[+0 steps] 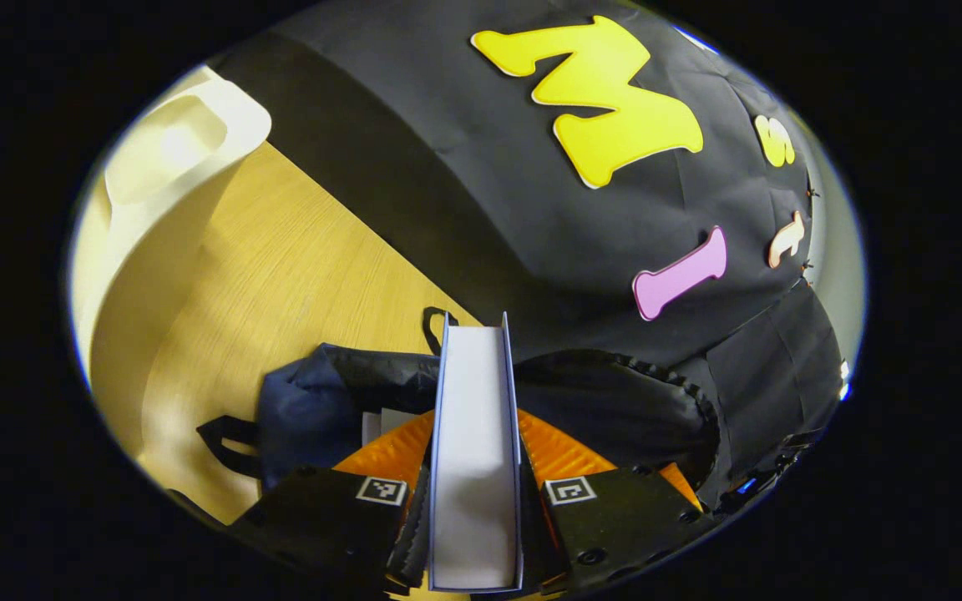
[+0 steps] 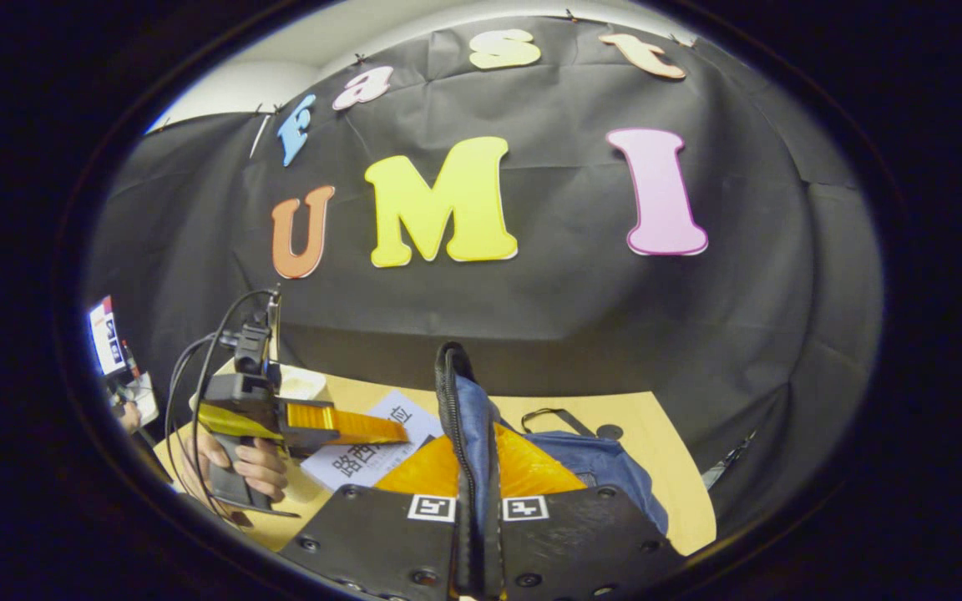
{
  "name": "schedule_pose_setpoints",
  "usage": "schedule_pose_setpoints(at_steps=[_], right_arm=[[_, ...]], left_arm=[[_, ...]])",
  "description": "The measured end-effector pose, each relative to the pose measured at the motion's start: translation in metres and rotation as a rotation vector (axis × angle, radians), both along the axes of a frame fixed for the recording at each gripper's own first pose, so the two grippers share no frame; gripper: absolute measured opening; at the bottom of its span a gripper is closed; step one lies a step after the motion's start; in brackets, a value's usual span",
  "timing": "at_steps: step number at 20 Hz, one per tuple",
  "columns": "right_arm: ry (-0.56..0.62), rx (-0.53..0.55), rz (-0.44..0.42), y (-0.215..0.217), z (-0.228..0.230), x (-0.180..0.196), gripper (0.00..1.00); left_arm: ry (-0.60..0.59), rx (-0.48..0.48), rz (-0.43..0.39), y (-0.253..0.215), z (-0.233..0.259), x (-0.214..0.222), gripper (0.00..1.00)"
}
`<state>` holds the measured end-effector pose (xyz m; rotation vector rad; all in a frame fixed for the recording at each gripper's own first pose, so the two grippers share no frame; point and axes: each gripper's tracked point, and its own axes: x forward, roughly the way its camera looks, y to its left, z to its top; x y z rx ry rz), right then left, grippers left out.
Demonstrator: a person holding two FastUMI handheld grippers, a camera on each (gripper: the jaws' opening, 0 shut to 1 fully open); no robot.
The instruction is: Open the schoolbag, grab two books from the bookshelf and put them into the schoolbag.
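Book (image 1: pixel 474 451) with Chinese cover print clamped in left tool (image 1: pixel 476 501); right tool (image 2: pixel 478 517) pinches schoolbag (image 2: pixel 468 434) edge.

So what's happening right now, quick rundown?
Left hand-held gripper shut on a book, poised over the open bag. Right hand-held gripper clamps the bag's zip edge, holding it up. Nothing blocking.

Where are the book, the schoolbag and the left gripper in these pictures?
book (image 1: pixel 474 434): left gripper view, on its page edge between the fingers.
schoolbag (image 2: pixel 471 417): right gripper view, on the lifted flap by the zipper.
left gripper (image 2: pixel 347 426): right gripper view, between its fingertips on the book.
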<state>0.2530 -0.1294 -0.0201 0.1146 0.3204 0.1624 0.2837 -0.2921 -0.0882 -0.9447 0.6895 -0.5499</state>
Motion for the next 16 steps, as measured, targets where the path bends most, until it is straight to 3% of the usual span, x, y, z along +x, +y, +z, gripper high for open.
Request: schedule_pose_setpoints(at_steps=[2, 3, 7, 8, 9, 13, 15, 16], right_arm=[[0.004, 0.01, 0.018, 0.01, 0.001, 0.001, 0.06], [0.004, 0.012, 0.032, 0.015, 0.001, 0.002, 0.06], [-0.004, 0.006, 0.073, 0.032, 0.004, 0.002, 0.05], [-0.009, -0.001, 0.08, 0.035, 0.005, 0.001, 0.05], [-0.018, -0.005, 0.086, 0.037, 0.007, 0.0, 0.06], [-0.029, 0.021, 0.097, 0.036, 0.01, -0.002, 0.05], [-0.037, 0.029, 0.091, 0.03, 0.011, -0.002, 0.06], [-0.043, 0.034, 0.089, 0.028, 0.013, -0.002, 0.06]], left_arm=[[-0.011, -0.009, 0.021, -0.003, -0.008, 0.003, 0.41], [-0.025, -0.015, 0.03, -0.007, -0.011, 0.003, 0.46], [-0.06, -0.04, 0.063, -0.027, -0.022, 0.001, 0.46], [-0.067, -0.044, 0.059, -0.034, -0.025, -0.001, 0.51], [-0.08, -0.043, 0.048, -0.042, -0.03, -0.002, 0.46], [-0.067, -0.124, -0.016, -0.086, -0.057, -0.009, 0.48], [-0.059, -0.132, -0.02, -0.097, -0.066, -0.008, 0.48], [-0.096, -0.092, -0.014, -0.1, -0.069, -0.005, 0.49]])
